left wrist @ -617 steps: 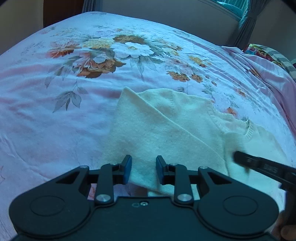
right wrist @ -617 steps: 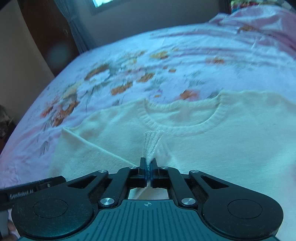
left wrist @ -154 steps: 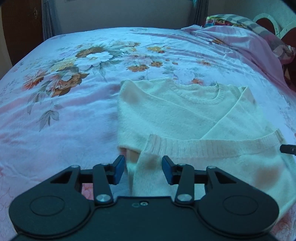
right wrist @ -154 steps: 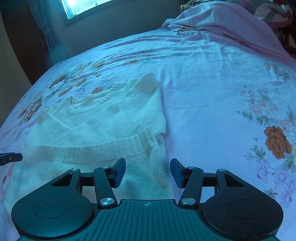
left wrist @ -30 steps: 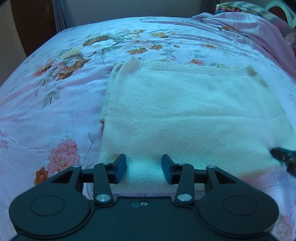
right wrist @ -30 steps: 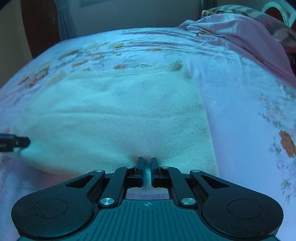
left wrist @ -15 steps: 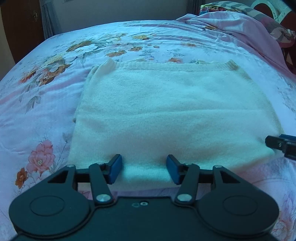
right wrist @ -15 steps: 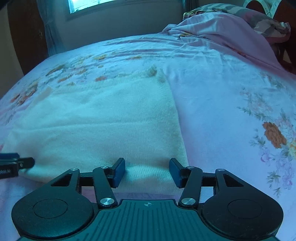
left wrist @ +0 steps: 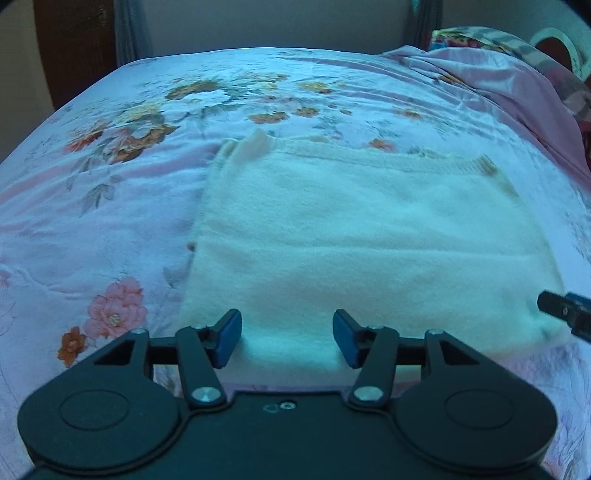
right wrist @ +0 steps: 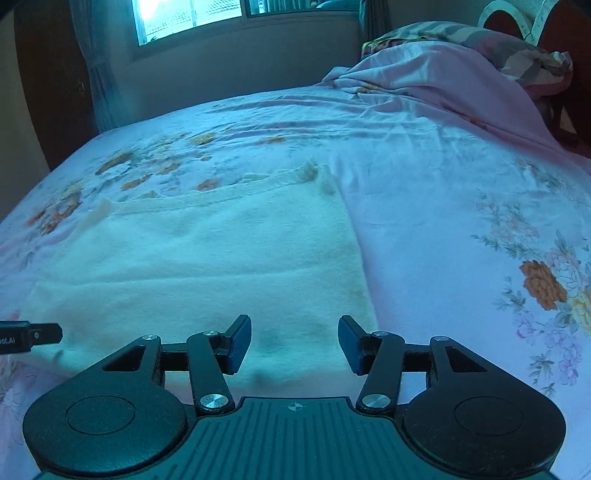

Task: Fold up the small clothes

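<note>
Both jaws stand apart: the left hand-held gripper (left wrist: 287, 338) is opening over the near edge of the cream knitted sweater (left wrist: 369, 236), nothing pinched; the right hand-held gripper (right wrist: 294, 345) is spread (likely letting go). Folded, the sweater lies at twelve o'clock on the pink floral bed (left wrist: 110, 206).

This is a home bedroom — ahead of the jaws spreads a bed under a pink floral sheet (right wrist: 443, 206), with a rumpled pink quilt (right wrist: 436, 85) and patterned pillow (right wrist: 461, 35) far right, and a curtained window (right wrist: 188, 18) beyond — daylight coming through.
</note>
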Motion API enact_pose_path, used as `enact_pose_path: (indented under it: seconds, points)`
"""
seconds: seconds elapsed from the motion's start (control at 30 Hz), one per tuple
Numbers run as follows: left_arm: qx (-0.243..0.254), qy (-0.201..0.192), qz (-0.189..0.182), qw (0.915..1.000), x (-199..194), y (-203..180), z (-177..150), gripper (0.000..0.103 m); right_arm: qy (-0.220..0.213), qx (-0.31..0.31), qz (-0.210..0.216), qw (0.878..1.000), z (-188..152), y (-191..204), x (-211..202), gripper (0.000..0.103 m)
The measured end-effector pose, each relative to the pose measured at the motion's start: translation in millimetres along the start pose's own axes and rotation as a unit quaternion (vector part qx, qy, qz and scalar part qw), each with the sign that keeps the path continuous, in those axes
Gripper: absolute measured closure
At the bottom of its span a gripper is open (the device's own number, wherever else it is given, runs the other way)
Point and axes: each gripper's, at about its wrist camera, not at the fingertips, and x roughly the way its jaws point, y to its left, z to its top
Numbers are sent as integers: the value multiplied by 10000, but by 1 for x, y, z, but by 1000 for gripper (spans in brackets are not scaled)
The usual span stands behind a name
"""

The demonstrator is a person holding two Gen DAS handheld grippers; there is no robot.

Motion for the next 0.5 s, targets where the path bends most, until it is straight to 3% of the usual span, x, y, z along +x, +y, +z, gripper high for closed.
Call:
enact_pose_path:
  seconds: [0.23,0.5]
  points:
    - [-296,-22,366,9989,6,28,14,41,85,-62,191,9998,8,18,9,51]
    - [-633,212,187,9976,30,51,27,41,107,-282,284,9991,20,42,29,51]
